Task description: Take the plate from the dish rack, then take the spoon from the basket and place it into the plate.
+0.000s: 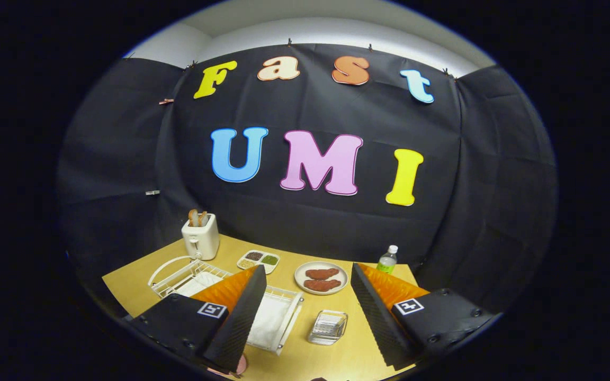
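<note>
Wide-spread tool [308, 317] fingers hang above dish rack [188, 275], perhaps clear glass basket [328, 327].

Wooden table [337, 360], light yellow-tan top, set against the black cloth wall. On it:
- white toaster [200, 239] at the far left corner, bread slices sticking up from the slots
- white wire dish rack [188, 275] in front of the toaster, running toward the near edge, partly hidden
- divided tray [259, 261] with four small compartments of grains/seeds, just right of the toaster
- round plate [321, 278] with two reddish-brown pieces on it, right of the tray
- clear bottle [387, 260], white cap, green label, far right by the wall
- small clear square dish [328, 327], nearer, below the plate, just right of the rack
- something pink [241, 364] at the near edge, mostly hidden, can't tell what.
</note>
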